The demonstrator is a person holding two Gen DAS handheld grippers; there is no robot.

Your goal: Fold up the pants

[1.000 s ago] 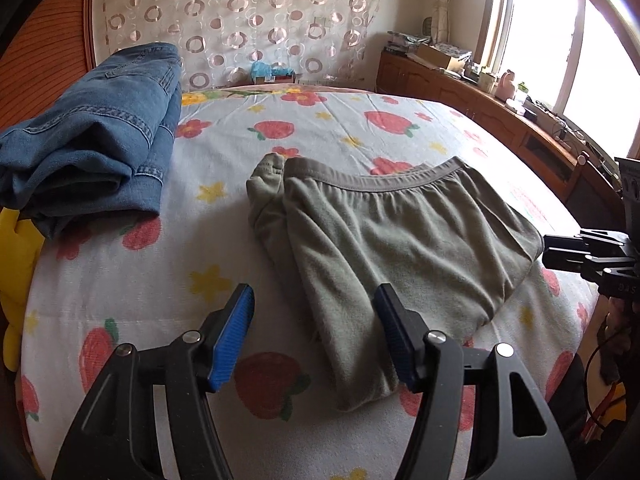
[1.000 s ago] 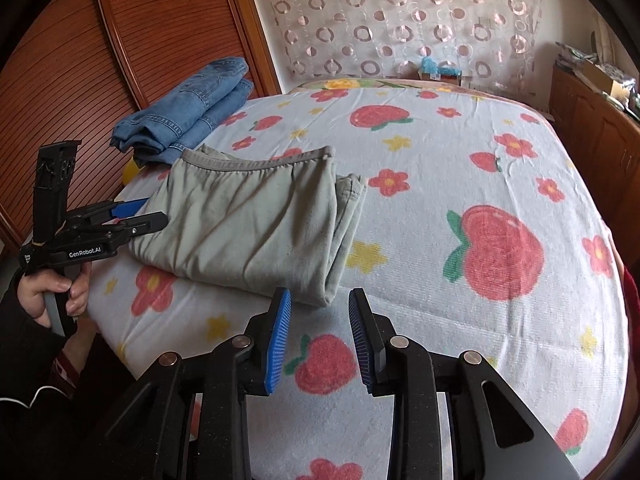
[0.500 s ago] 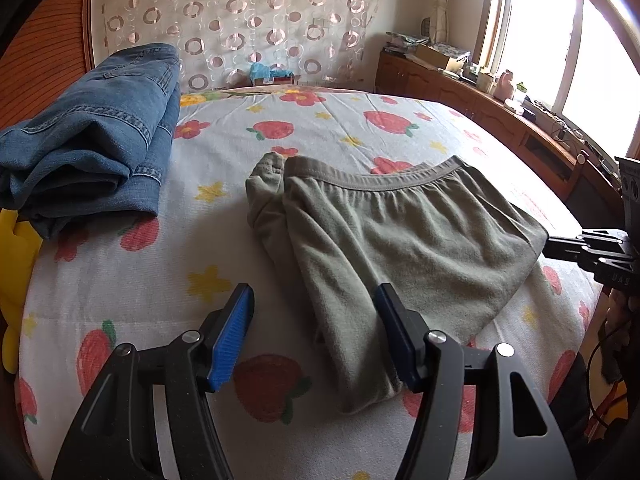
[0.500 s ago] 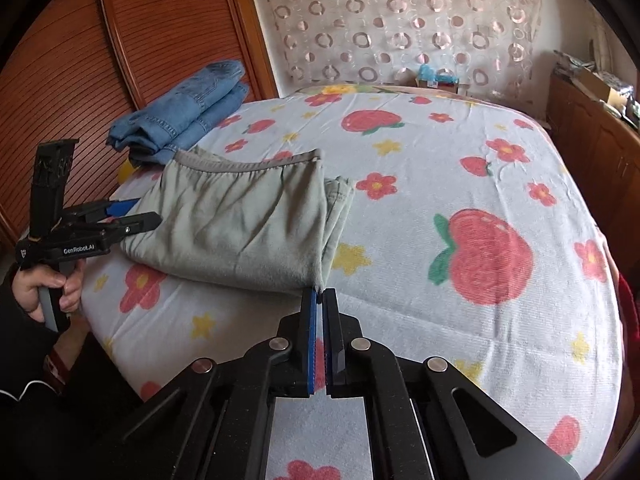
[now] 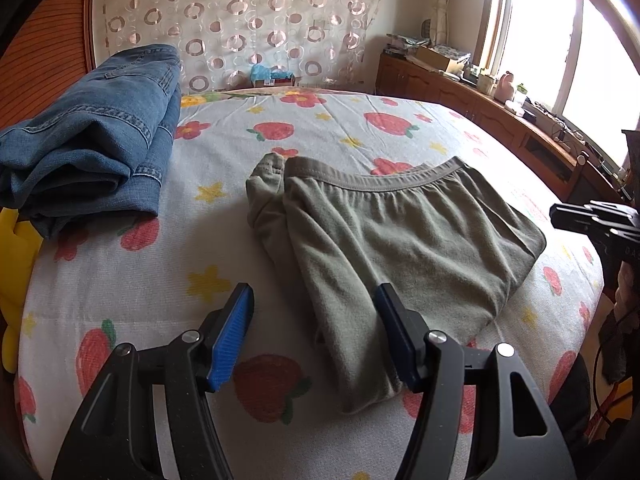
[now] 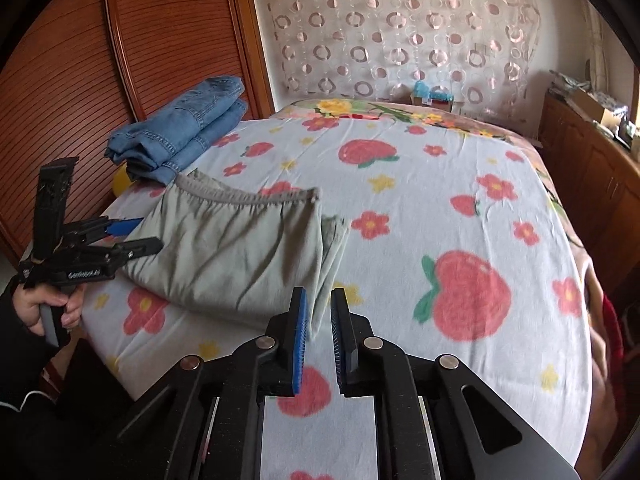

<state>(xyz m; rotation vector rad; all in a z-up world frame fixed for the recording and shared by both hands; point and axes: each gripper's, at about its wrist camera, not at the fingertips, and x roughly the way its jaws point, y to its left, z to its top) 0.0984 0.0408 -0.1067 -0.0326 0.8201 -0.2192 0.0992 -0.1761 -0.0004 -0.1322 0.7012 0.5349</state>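
Observation:
Folded grey-green pants (image 5: 400, 240) lie on the bed, waistband facing the far wall; they also show in the right wrist view (image 6: 240, 248). My left gripper (image 5: 312, 332) is open and empty, hovering over the near end of the pants; it also shows in the right wrist view (image 6: 120, 236). My right gripper (image 6: 318, 336) is slightly open and empty, just off the pants' near corner. It shows in the left wrist view (image 5: 592, 220) at the right bed edge.
Folded blue jeans (image 5: 88, 148) sit at the bed's left side, over something yellow (image 5: 12, 248). The strawberry-print bedsheet (image 6: 460, 220) covers the bed. A wooden sliding door (image 6: 120, 60) stands left, wooden cabinets (image 5: 500, 120) with clutter stand under the window.
My right gripper closed near the pants' corner, then opened a little and drew back. The pants' layers shifted slightly. My left gripper stayed open and nearly still.

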